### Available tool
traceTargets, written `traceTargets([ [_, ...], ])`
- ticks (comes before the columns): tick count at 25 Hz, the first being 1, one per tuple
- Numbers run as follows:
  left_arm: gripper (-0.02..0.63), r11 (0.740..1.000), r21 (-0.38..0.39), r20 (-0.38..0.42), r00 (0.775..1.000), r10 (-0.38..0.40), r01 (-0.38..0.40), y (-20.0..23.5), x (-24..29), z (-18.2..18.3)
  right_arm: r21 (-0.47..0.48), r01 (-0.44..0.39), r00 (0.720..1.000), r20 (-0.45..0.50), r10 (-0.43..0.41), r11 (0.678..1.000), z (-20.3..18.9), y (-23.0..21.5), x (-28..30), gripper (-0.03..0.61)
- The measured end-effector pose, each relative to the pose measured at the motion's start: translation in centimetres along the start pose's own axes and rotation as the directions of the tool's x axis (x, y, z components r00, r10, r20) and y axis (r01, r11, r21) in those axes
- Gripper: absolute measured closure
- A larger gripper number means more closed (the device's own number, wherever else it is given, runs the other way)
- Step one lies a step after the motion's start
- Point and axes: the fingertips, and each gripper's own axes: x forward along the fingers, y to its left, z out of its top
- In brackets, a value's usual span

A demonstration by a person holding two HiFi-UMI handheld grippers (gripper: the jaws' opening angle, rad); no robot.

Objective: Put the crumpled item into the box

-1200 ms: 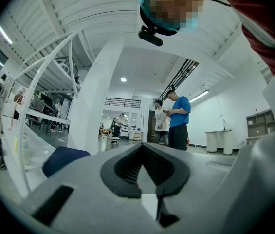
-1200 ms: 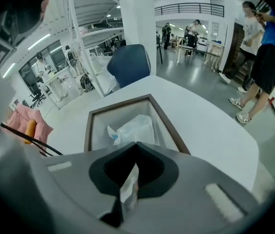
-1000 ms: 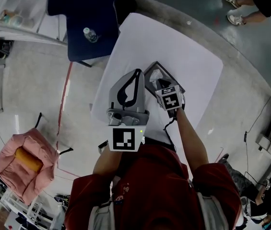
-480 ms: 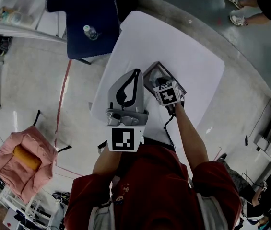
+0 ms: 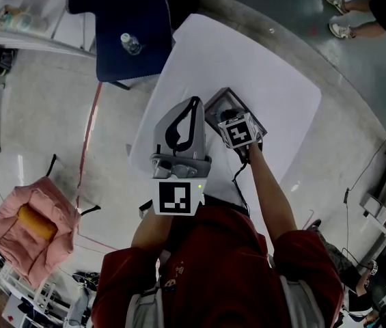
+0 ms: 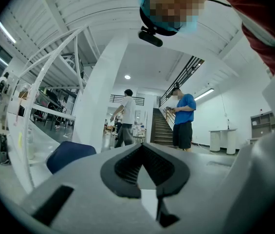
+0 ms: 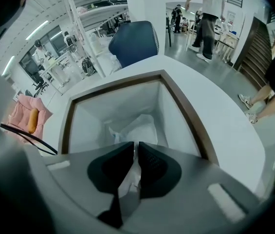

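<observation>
An open box (image 7: 113,89) with a dark rim and pale inner walls stands on the white table (image 5: 274,74). In the right gripper view my right gripper (image 7: 136,147) hangs over the box's near edge. Its jaws are opening, only a thin slit apart, and the white crumpled item (image 7: 137,126) still runs between the pads and down onto the box floor. In the head view the right gripper (image 5: 230,119) sits over the box (image 5: 214,106), its tips hidden under the marker cube. My left gripper (image 5: 194,105) is raised beside the box, shut and empty, pointing out at the room (image 6: 142,147).
A dark blue chair (image 5: 128,16) carrying a bottle (image 5: 130,44) stands beyond the table's far left corner. A pink seat (image 5: 32,227) is on the floor to the left. A person's feet (image 5: 343,9) show at the far right. Two people (image 6: 181,118) stand by stairs.
My right gripper has shifted slightly farther over the box. The left gripper has stayed where it was.
</observation>
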Motion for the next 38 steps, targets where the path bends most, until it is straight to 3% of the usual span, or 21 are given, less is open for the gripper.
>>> traceTargets([
  [12,0.611,1.0,-0.004,0.007,1.0,-0.003,0.003,-0.2,-0.5,0.4,0.041,-0.006,0.999,0.034,0.005,0.999,0.0,0.2,-0.6,0.472],
  [38,0.611,0.999,0.041,0.048,0.998,-0.032,0.03,-4.8,-3.8,3.3,0.064,-0.018,0.98,0.201,0.005,0.998,-0.4,1.0,-6.7,0.468],
])
